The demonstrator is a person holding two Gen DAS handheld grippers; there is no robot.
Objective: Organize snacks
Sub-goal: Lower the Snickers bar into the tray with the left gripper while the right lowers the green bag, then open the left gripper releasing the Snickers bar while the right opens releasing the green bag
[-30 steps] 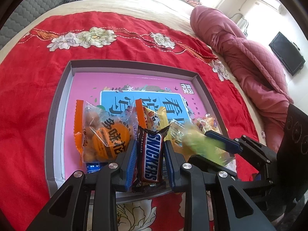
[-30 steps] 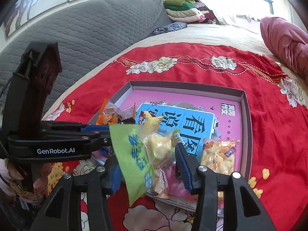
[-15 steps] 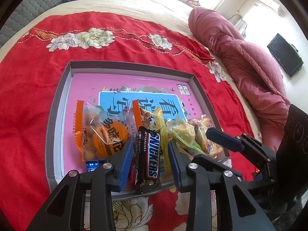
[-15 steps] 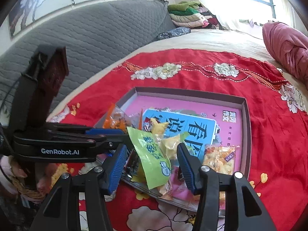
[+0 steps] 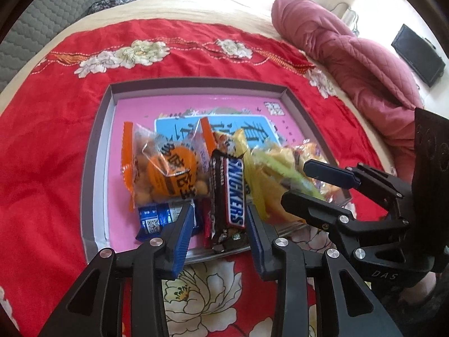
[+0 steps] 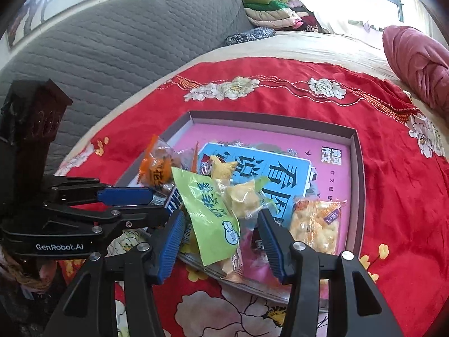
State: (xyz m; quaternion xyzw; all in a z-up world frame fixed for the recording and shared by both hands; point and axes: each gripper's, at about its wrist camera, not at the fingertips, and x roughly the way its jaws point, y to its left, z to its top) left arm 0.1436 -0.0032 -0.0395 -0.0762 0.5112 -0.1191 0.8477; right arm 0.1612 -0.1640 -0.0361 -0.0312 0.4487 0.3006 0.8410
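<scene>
- The left tongs (image 5: 219,224) stand wide apart with nothing between the blue pads; they hang over the near rim of the tray (image 5: 95,146), either side of the lower end of the Snickers bar (image 5: 228,193) without touching it.
- The Snickers bar lies lengthwise in the tray, its near end resting on the tray's front edge.
- Just left of it lies the orange peanut bag (image 5: 165,168), and below that bag a small blue wrapper (image 5: 157,219) sits against the left pad of the left tongs.
- The right tongs (image 6: 221,236) are also spread wide and hold nothing; the green packet (image 6: 210,210) lies between the pads, its lower end draped over the tray's near rim.
- I cannot tell whether the left pad of the right tongs touches that packet.
- A clear bag of yellow puffs (image 6: 244,199) rests against the green packet, and another puff bag (image 6: 314,224) lies flat to the right, inside the tray.
- The tray has grey walls and a pink floor with a blue printed panel (image 6: 269,174).
- It sits on a red floral blanket (image 5: 42,168) spread over a bed.
- A pink quilt (image 5: 350,50) is bunched at the far right, and a grey padded headboard (image 6: 112,45) stands to the left.
</scene>
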